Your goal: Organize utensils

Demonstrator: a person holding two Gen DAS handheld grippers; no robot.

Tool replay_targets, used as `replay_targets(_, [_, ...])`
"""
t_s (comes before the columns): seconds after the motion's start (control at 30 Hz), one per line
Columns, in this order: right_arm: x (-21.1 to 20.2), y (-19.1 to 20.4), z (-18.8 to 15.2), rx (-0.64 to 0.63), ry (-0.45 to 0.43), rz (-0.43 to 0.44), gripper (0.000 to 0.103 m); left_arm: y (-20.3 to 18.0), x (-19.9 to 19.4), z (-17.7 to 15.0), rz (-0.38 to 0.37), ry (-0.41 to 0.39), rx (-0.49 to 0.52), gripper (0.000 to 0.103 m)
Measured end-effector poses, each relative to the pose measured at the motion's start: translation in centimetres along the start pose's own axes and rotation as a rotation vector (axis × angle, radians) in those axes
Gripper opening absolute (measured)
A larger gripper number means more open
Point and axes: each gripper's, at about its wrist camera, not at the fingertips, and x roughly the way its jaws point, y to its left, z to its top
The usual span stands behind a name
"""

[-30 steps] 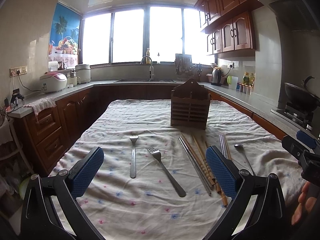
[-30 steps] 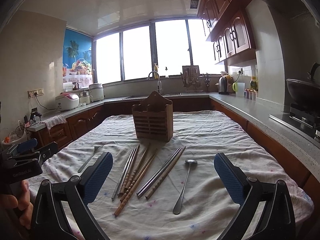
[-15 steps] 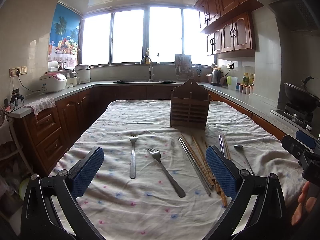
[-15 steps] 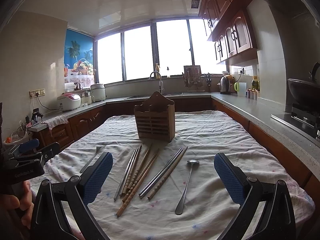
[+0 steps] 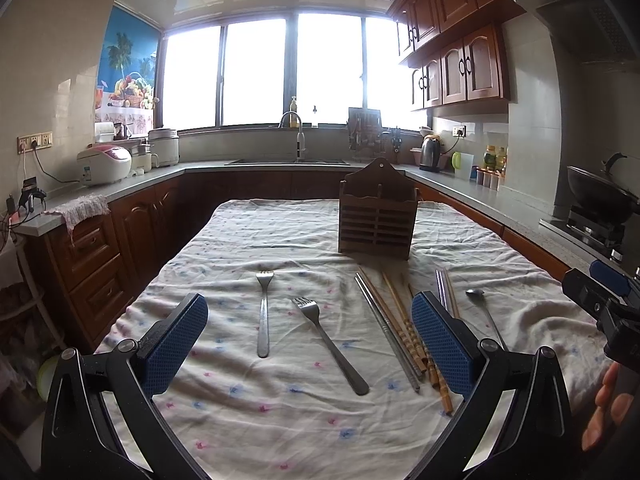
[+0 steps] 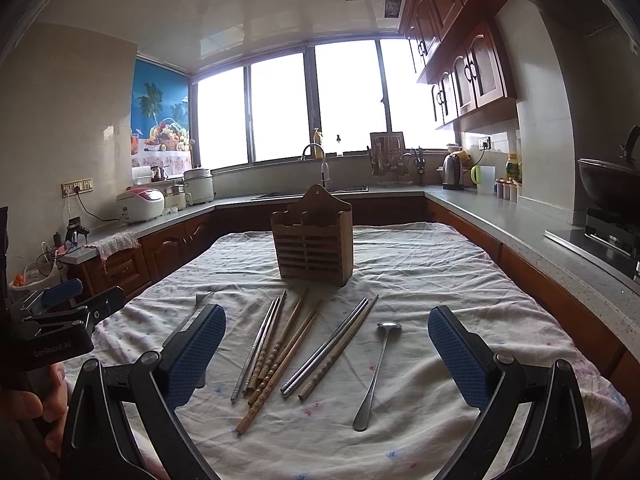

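The right gripper (image 6: 326, 354) is hovering wide open above chopsticks (image 6: 280, 350) and a spoon (image 6: 377, 366) lying before the wooden holder (image 6: 313, 246) on the tablecloth (image 6: 440, 280).

Ahead at twelve o'clock I note a bright window (image 5: 292, 70); wooden wall cabinets (image 5: 460, 64) at two, grey countertop (image 6: 500, 210) below.

two forks (image 5: 263, 312), one spoon (image 6: 376, 364), one holder (image 6: 313, 240)

A home kitchen: a sink faucet (image 5: 295, 128) stands below the wide window (image 5: 292, 68), a rice cooker (image 5: 105, 164) far left of it, wooden cabinets (image 5: 460, 64) upper right, a wok (image 5: 600, 196) far right.
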Motion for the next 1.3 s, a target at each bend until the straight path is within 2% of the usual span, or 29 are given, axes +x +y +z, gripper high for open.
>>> replay_targets(0.37, [1.3,-0.7,0.4,0.023,0.029,0.012,0.102,0.1,2.4,0.6,-0.035,0.077,-0.023,0.103])
replay_targets(0.7, [4.9,-2.1,1.6,0.05,0.095,0.003,0.099,0.5,7.7,2.0,-0.073,0.204,-0.074,0.103])
replay_targets(0.83, [6.9,-2.9,1.9,0.085,0.142,0.016,0.085,0.1,9.8,2.8,-0.095,0.242,-0.064,0.1])
replay_targets(0.97, [9.6,-3.8,2.1,0.125,0.212,0.013,0.062,-0.4,12.2,3.4,-0.128,0.302,-0.062,0.087])
replay_targets(1.07, [11.5,-4.6,2.0,0.167,0.267,0.021,0.052,-0.9,14.2,3.6,-0.148,0.35,-0.063,0.078])
replay_targets(1.3, [15.9,-6.3,2.5,0.238,0.366,0.009,0.04,-2.8,19.0,4.3,-0.22,0.462,-0.052,0.058])
